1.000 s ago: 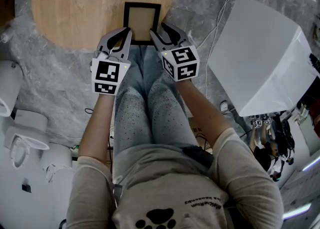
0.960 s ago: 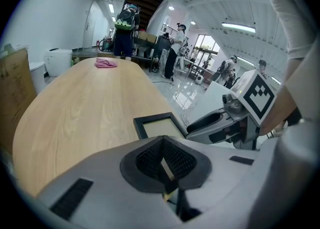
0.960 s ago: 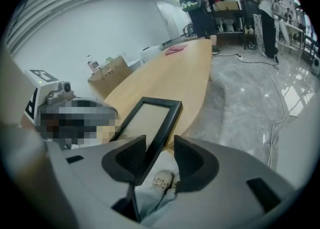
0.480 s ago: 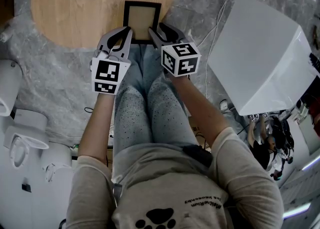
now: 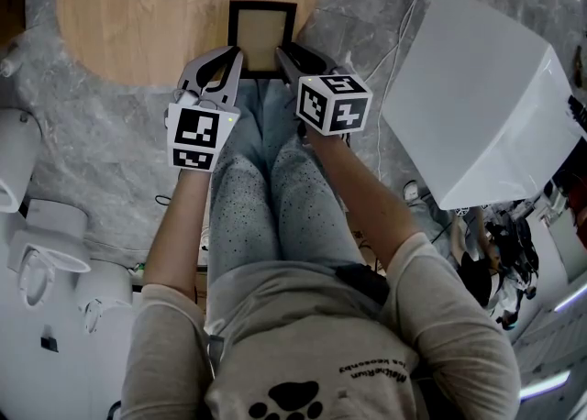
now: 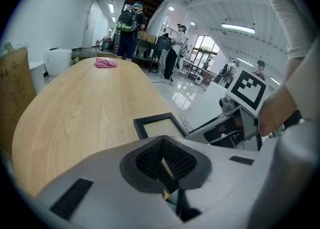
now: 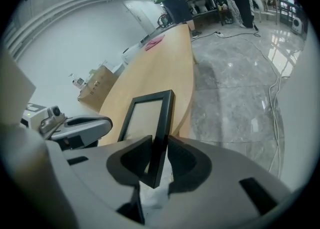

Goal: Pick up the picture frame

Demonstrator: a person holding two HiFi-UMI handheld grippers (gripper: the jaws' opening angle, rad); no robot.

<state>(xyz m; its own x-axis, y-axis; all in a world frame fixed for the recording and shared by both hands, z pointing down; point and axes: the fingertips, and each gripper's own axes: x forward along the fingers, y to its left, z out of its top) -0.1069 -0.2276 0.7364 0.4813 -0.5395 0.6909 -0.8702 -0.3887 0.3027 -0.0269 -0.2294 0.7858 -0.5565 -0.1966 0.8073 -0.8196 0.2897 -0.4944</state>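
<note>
A black picture frame (image 5: 261,35) with a pale inside lies flat at the near edge of the round wooden table (image 5: 147,5). My right gripper (image 5: 283,54) sits at the frame's near right corner. In the right gripper view its jaws have just been closing, and the pads press on either face of the frame's right bar (image 7: 161,123). My left gripper (image 5: 235,60) rests at the frame's near left corner with its jaws shut (image 6: 162,160). The frame (image 6: 159,126) lies just beyond them.
A large white box (image 5: 477,97) stands on the marble floor to the right, with cables (image 5: 404,15) beside it. White appliances (image 5: 27,253) stand at the left. A pink cloth (image 6: 105,63) lies at the table's far end, with several people beyond it.
The right gripper has rolled, turning its marker cube, and its jaws have closed in on the frame's right bar. The left gripper and the frame have not moved.
</note>
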